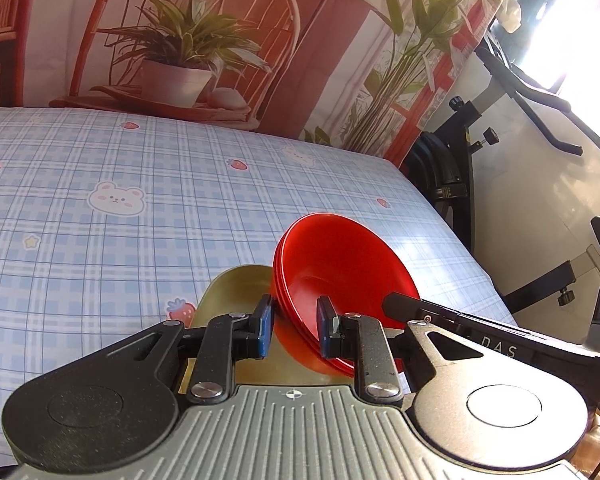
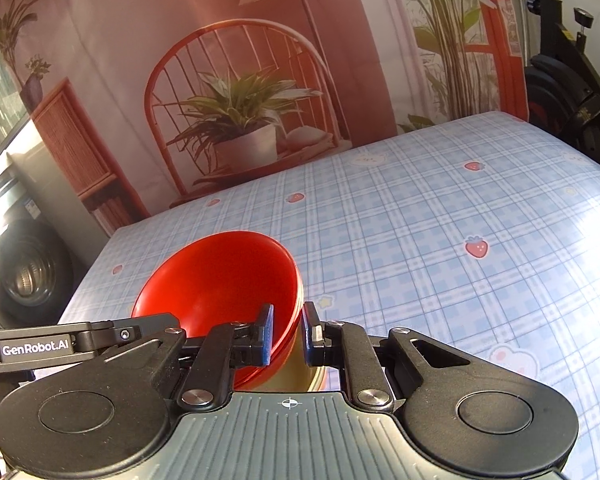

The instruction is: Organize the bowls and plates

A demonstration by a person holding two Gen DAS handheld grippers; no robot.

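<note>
A stack of red bowls (image 1: 340,268) sits nested on a yellow-green plate (image 1: 236,292) above the checked tablecloth. My left gripper (image 1: 294,330) has its blue pads on either side of the stack's near rim, one pad inside the bowl and one outside. In the right wrist view the same red bowls (image 2: 224,280) stand over the yellow-green plate (image 2: 304,372). My right gripper (image 2: 288,334) straddles the opposite rim in the same way. Both grips look closed on the rim. The other gripper's arm (image 1: 460,320) shows at the edge of each view.
The blue checked cloth (image 1: 140,220) with bears and strawberries covers the table. A printed backdrop (image 1: 188,40) of a chair and plants hangs behind it. An exercise bike (image 1: 460,168) stands past the table's right edge. A washing machine (image 2: 24,272) stands off the left edge.
</note>
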